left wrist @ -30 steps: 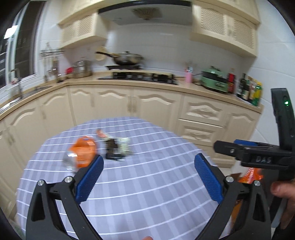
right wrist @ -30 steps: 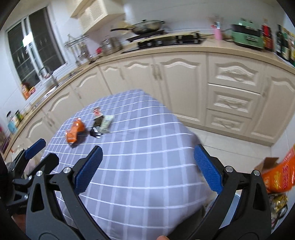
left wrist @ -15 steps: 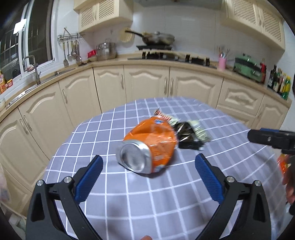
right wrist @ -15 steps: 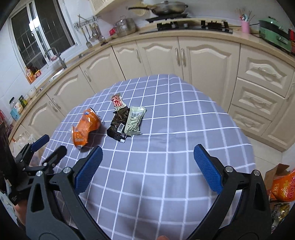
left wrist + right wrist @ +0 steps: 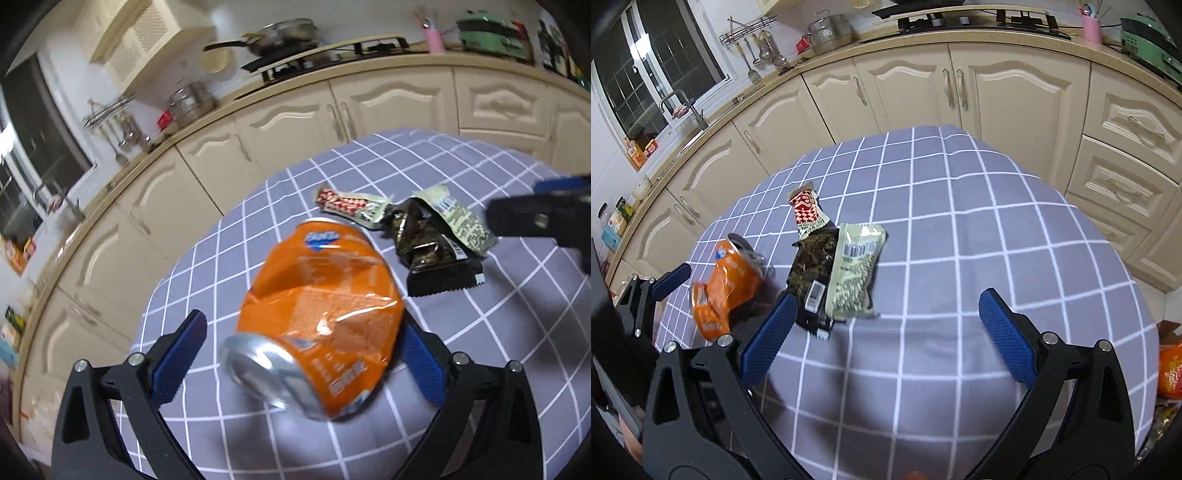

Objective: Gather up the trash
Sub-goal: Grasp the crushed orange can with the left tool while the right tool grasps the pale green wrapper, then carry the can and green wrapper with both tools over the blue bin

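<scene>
Crushed orange can (image 5: 317,317) at frame ctr on checked tablecloth (image 5: 480,332), between left gripper (image 5: 301,347) jaws, just closing, no firm contact seen. Right gripper (image 5: 886,334) open, empty, near wrappers (image 5: 834,273).

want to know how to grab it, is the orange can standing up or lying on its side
Lying on its side. The crushed orange can rests lengthwise on the checked tablecloth, its silver end facing the left wrist camera, its body dented.
</scene>
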A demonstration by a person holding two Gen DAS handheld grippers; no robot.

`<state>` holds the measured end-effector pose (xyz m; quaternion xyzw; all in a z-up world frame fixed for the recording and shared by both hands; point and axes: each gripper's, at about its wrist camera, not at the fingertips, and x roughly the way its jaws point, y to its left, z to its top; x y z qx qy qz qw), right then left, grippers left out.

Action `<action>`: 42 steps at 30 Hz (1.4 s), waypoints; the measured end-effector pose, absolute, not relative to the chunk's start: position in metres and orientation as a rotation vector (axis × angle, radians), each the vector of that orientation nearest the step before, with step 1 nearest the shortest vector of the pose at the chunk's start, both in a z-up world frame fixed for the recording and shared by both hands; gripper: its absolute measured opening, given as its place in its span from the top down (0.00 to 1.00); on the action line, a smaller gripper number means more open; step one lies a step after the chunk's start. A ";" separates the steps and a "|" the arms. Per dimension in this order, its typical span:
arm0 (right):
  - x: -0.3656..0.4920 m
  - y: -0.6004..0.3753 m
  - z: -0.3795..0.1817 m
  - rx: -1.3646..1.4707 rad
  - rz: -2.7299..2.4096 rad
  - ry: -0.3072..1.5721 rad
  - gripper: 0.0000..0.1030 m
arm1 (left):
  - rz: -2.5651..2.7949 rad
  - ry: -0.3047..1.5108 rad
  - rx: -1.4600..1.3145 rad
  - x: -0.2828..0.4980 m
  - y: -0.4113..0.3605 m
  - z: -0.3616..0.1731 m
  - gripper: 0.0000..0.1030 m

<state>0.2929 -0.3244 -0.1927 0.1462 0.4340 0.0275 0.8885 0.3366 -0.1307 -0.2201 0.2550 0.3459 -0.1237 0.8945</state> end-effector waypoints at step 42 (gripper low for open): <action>0.169 -0.341 -0.143 0.211 0.090 0.734 0.86 | -0.384 0.578 -0.182 0.225 -0.020 -0.153 0.92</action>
